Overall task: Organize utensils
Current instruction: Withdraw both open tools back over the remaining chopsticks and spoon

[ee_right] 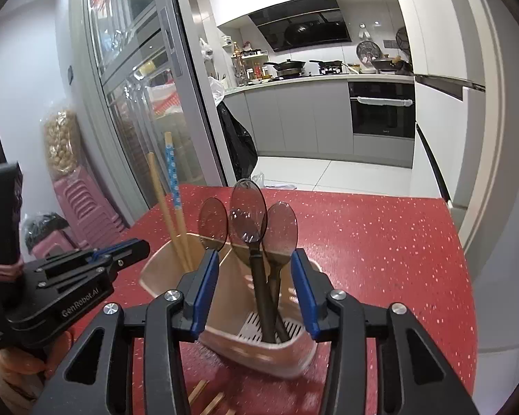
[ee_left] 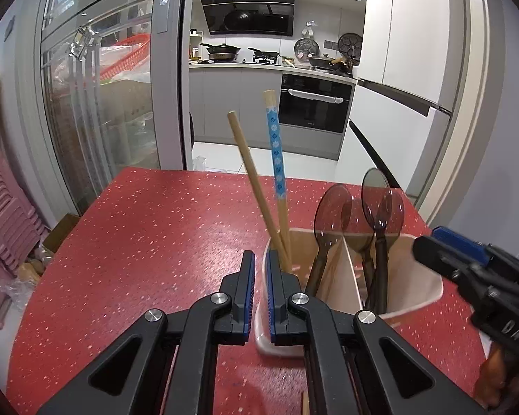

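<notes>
Sorting stage: utensils stand in a divided holder on the red surface [ee_left: 138, 235]; more sticks lie at the near edge, so the job looks unfinished
Surface: red, speckled, bare apart from the holder and the loose sticks
Holder: pale plastic caddy [ee_right: 287, 356], upright, with an inner divider wall and a slotted drain floor; judged light and liable to slide or tip if pushed at the rim
Holder contents, left compartment: two chopsticks, one plain wood [ee_left: 256, 186], one with a blue patterned sleeve [ee_left: 276, 159], both leaning upward and crossing near the rim
Holder contents, right compartment: three smoky translucent spoons [ee_right: 247, 214], bowls up, handles down on the drain floor
Left claw [ee_left: 260, 276]: closed, pads astride the holder's left wall at the chopstick compartment; whether they pinch the wall cannot be told
Right claw [ee_right: 256, 287]: jaws apart, standing either side of the spoon handles and touching none; nothing held
Loose chopsticks [ee_right: 204, 397]: lying on the surface below the right claw, only partly in view
Handling, chopsticks: judged stiff, light, thin, apt to roll; take hold near mid-length across the shaft
Handling, spoons: judged rigid plastic, smooth, possibly slippery; grip the handle, not the bowl
</notes>
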The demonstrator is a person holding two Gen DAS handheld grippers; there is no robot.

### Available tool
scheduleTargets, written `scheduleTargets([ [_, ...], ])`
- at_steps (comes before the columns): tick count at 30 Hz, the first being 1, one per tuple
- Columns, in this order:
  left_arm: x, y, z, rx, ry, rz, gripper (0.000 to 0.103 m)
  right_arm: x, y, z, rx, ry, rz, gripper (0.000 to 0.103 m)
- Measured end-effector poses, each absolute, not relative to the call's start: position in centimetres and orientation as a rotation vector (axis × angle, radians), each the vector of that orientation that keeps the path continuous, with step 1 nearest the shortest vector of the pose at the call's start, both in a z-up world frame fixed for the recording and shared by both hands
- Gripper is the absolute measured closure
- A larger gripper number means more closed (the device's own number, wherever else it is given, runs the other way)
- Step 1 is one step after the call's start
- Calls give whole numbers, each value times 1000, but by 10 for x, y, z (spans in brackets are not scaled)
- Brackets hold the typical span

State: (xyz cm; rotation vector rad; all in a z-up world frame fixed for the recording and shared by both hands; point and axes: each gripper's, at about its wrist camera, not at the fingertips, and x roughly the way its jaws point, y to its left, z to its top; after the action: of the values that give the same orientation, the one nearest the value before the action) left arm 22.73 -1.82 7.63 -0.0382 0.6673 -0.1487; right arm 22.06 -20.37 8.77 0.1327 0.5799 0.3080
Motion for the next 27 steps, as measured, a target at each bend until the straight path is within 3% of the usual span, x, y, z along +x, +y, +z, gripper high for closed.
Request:
scheduleTargets([
  [25,143,31,20,-112,823,-91,71,137,-212,47,203,842,248,45],
  [26,140,32,18,-113,827,-87,71,135,-212,45,204,849,247,43],
  [27,138,33,17,-114,829,-85,63,132,-211,42,204,858,244,42],
])
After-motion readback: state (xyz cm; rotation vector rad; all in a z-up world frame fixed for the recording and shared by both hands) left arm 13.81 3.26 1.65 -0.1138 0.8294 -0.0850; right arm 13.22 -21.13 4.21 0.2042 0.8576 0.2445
